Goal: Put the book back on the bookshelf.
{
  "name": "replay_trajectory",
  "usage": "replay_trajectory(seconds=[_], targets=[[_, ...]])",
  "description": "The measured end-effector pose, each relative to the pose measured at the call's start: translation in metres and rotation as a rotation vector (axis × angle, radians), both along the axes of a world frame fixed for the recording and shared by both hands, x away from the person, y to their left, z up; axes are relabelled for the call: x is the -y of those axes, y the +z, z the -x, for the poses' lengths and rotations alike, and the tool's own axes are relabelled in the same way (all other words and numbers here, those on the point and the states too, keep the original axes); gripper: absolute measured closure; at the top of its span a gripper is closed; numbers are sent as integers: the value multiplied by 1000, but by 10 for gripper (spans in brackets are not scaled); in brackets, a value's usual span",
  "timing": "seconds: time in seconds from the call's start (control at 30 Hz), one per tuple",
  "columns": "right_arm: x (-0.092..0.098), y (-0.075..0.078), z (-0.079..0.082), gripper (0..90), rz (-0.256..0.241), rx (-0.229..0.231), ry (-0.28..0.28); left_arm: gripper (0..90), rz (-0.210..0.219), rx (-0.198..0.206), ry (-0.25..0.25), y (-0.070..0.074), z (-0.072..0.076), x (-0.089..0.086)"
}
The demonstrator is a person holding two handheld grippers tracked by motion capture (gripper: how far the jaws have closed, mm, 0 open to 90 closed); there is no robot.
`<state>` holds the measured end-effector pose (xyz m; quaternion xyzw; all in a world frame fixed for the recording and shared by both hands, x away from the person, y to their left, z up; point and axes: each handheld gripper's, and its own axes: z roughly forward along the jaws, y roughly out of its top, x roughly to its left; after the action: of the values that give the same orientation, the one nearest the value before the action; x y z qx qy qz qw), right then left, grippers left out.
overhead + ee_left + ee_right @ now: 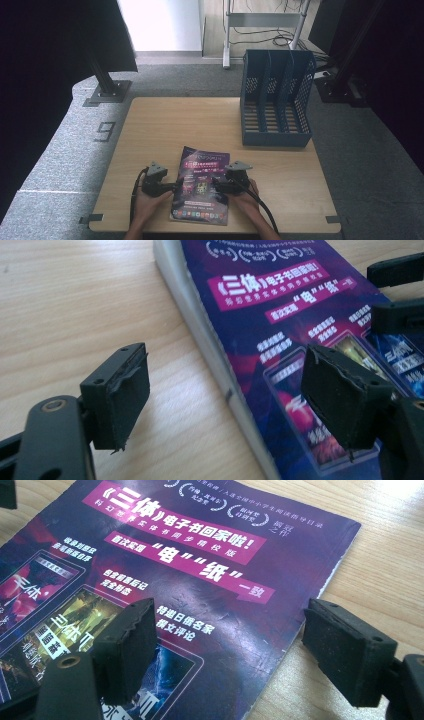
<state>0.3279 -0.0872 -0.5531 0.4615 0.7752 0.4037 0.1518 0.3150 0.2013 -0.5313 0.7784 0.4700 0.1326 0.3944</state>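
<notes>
Black claws straddle glossy magazine.

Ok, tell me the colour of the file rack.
Blue file rack, clearest in the high view.

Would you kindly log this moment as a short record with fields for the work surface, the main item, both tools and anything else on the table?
Surface: wooden table
Main item: purple magazine, lying flat near the front edge, cover up
Left tool: open, its jaws astride the magazine's left edge, not closed on it
Right tool: open, its jaws astride the magazine's right edge, one over the cover, one over bare wood
Other item: blue file rack, at the back right, compartments empty
</notes>
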Motion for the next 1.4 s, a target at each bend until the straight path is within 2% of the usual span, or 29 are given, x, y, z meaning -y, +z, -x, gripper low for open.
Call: replay_trajectory(seconds=[0.3,0.4,0.5,0.67,1.03,1.13,1.3,1.4], targets=[[0,0,0,211,3,1,1,186,-18,-12,-7,-2,-19,16],[0,0,0,211,4,1,1,179,-21,-18,-9,-6,-22,19],[0,0,0,213,5,2,1,165,-45,-4,-5,-6,-23,21],[0,0,0,213,7,1,3,155,-45,-12,-10,-9,-25,24],[0,0,1,213,9,3,2,154,-2,-40,-31,-15,-29,33],[0,0,1,213,9,2,2,149,-4,-37,-22,-15,-28,35],[-1,0,1,212,10,3,2,163,25,-45,-4,-15,-28,33],[-1,0,1,213,11,3,1,197,52,-54,24,-15,-28,31]])
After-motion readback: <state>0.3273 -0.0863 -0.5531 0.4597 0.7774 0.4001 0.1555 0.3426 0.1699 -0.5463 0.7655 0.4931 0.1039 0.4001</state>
